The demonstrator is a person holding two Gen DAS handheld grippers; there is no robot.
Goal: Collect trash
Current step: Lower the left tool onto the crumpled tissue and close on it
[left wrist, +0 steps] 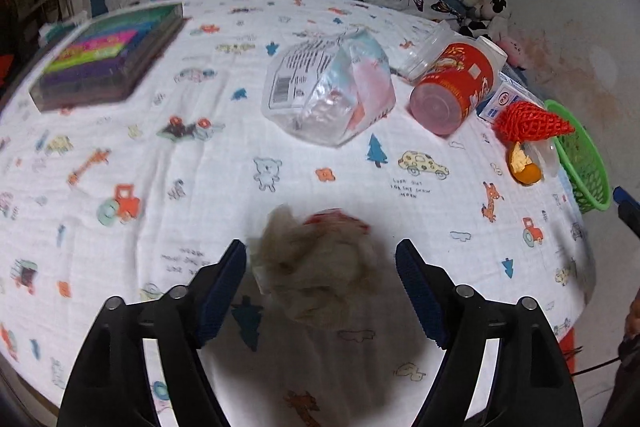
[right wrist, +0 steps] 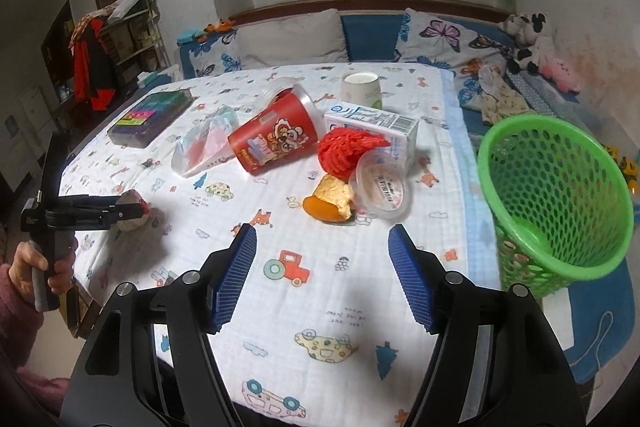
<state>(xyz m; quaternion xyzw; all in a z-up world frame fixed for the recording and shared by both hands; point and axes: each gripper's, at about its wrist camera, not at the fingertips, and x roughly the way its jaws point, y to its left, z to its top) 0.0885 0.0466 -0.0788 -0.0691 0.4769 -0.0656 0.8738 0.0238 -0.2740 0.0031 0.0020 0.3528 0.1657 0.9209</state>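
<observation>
My left gripper (left wrist: 320,259) is open, its fingers on either side of a crumpled beige tissue wad (left wrist: 316,267) with a red bit, lying on the patterned table cloth (left wrist: 160,187). In the right wrist view the left gripper (right wrist: 136,209) sits at the wad (right wrist: 132,211) near the table's left edge. My right gripper (right wrist: 322,247) is open and empty above the cloth. Ahead of it lie an orange peel (right wrist: 330,203), a clear plastic lid (right wrist: 380,189), a red foam net (right wrist: 346,147), a milk carton (right wrist: 372,125) and a red cup (right wrist: 276,137) on its side. A green mesh basket (right wrist: 556,203) stands tilted at the right.
A clear plastic bag (left wrist: 328,91) lies mid-table. A box of coloured items (left wrist: 108,59) sits at the far left. A white paper cup (right wrist: 360,89) stands at the back. Pillows and plush toys (right wrist: 528,43) line the bench behind the table.
</observation>
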